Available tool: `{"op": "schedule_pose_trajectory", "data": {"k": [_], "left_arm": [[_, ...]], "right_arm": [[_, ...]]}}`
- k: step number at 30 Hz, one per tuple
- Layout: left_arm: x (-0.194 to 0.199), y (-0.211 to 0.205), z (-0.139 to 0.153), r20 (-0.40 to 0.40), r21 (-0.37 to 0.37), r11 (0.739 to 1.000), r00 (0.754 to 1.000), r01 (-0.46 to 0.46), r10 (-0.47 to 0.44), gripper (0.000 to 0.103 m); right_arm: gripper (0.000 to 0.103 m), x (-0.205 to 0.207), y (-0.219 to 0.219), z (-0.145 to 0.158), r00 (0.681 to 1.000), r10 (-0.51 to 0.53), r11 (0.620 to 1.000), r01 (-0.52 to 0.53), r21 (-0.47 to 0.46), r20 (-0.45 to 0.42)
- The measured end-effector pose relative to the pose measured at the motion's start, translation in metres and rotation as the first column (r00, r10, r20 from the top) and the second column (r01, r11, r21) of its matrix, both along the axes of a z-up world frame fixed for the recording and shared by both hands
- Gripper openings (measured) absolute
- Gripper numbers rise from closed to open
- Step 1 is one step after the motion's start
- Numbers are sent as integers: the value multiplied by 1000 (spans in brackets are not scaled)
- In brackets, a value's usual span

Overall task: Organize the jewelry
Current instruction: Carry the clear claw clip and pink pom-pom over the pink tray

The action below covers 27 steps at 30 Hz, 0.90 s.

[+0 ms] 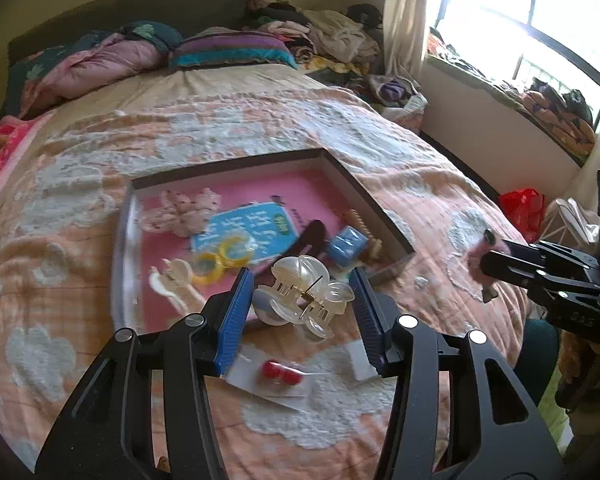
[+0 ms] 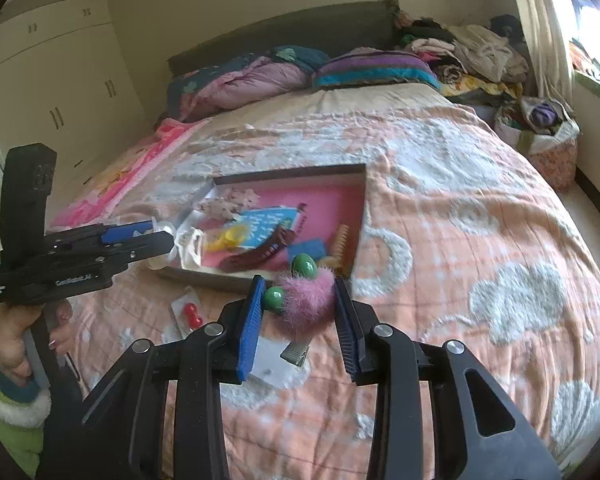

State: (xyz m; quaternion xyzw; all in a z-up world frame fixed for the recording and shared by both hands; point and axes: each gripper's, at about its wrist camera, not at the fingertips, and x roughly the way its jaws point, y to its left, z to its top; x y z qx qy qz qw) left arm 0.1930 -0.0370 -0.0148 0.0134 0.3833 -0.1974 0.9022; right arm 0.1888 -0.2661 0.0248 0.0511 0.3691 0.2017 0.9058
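Left gripper (image 1: 300, 300), marked "GenRobot.AI", grasps a clear claw clip (image 1: 300, 300) over the tray's (image 1: 364, 184) near edge. Right gripper (image 2: 300, 306) clamps a pink fuzzy hair clip (image 2: 306, 304) with green beads beside the tray's near right corner.

Both grippers are held low and level — the left gripper (image 1: 300, 300) clamped on something, the right gripper (image 2: 300, 308) likewise.
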Motion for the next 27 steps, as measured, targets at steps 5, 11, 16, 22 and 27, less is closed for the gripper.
{"op": "schedule_pose_trajectory", "data": {"k": [5,11,16,22,27], "left_arm": [[5,18,4,8,-2,999,999,-32,32,41],[11,38,5,10,-10,997,997,-74,74,41],[21,57,1,8,-17,992,992,-122,122,41],[43,77,-16,-33,-24,984,984,-176,175,41],[55,81,-26,-39,-26,981,981,-191,190,41]], "right_arm": [[32,6,17,10,999,31,999,-31,-9,21],[33,17,33,19,997,58,998,-58,-15,45],[32,32,44,27,995,75,997,-73,-31,73],[32,60,54,24,995,76,996,-72,-57,67],[32,86,60,15,996,69,994,-63,-90,57]]}}
